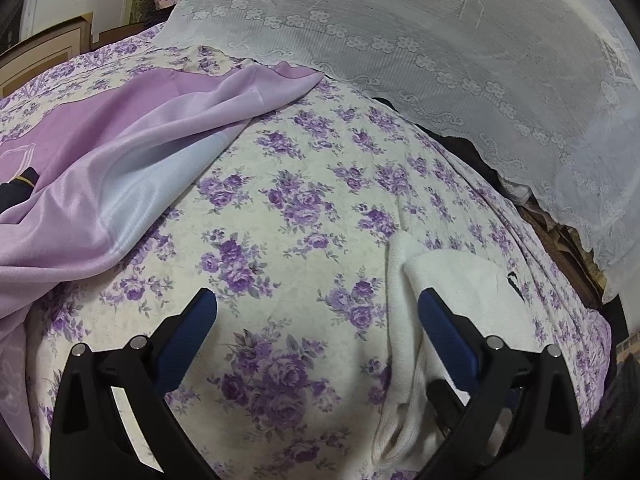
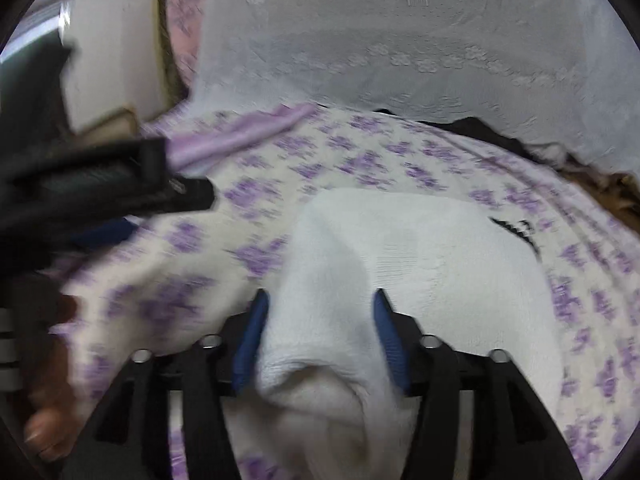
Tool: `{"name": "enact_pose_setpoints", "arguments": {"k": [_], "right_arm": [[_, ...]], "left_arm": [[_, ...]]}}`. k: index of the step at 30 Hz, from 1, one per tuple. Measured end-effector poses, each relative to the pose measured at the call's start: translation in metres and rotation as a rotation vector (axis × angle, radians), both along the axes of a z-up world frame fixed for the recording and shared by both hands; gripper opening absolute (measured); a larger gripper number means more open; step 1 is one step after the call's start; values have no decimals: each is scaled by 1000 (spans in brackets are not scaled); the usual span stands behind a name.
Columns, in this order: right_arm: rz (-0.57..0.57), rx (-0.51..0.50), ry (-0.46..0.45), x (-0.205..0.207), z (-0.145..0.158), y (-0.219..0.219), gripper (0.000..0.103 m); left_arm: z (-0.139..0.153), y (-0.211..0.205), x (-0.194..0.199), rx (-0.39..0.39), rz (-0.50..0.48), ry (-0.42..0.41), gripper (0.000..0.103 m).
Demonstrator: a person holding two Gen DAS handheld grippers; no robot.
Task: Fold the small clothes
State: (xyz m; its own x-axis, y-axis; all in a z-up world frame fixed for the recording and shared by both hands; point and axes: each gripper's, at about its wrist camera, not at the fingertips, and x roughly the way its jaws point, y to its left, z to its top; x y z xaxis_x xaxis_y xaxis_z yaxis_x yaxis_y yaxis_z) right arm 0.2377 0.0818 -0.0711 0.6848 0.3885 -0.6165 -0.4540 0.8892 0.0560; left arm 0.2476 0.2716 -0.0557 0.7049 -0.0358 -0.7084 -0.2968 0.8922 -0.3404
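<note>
A small white knit garment (image 2: 420, 240) with a black mark lies on the floral bedspread (image 2: 360, 160). My right gripper (image 2: 320, 300) has its blue pads on both sides of a bunched fold of the garment and is shut on it. In the left wrist view the same white garment (image 1: 452, 292) lies at the lower right. My left gripper (image 1: 318, 304) is open wide above the bedspread (image 1: 288, 208), and its right finger (image 1: 444, 332) rests over the garment's edge. The left gripper also shows in the right wrist view (image 2: 120, 184), at the left.
A lilac satin cloth (image 1: 120, 160) lies bunched at the left of the bed. A white lace cover (image 1: 440, 40) drapes over a raised pile at the back and right, with dark things under its hem (image 1: 472, 148). A wooden headboard (image 1: 44, 56) is at far left.
</note>
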Motion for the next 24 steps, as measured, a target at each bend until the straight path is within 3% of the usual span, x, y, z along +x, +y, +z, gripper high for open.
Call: {"name": "enact_pose_setpoints", "arguments": {"k": [5, 8, 9, 15, 18, 21, 24], "right_arm": [[53, 77, -107, -32, 33, -24, 61], [-50, 111, -152, -35, 45, -61, 60], [-114, 116, -153, -33, 46, -79, 53], [-309, 178, 9, -11, 6, -152, 21], [-290, 256, 107, -4, -17, -156, 15], [-242, 203, 90, -4, -16, -130, 16], [-214, 209, 116, 4, -18, -118, 16]], "left_arm": [[-1, 11, -2, -43, 23, -5, 98], [-1, 5, -2, -36, -1, -5, 98], [0, -2, -2, -19, -20, -5, 98], [1, -41, -3, 84, -121, -11, 98], [-4, -56, -1, 137, -149, 1, 98], [-9, -67, 2, 191, -160, 20, 98], [-7, -66, -2, 192, -141, -4, 98]]}}
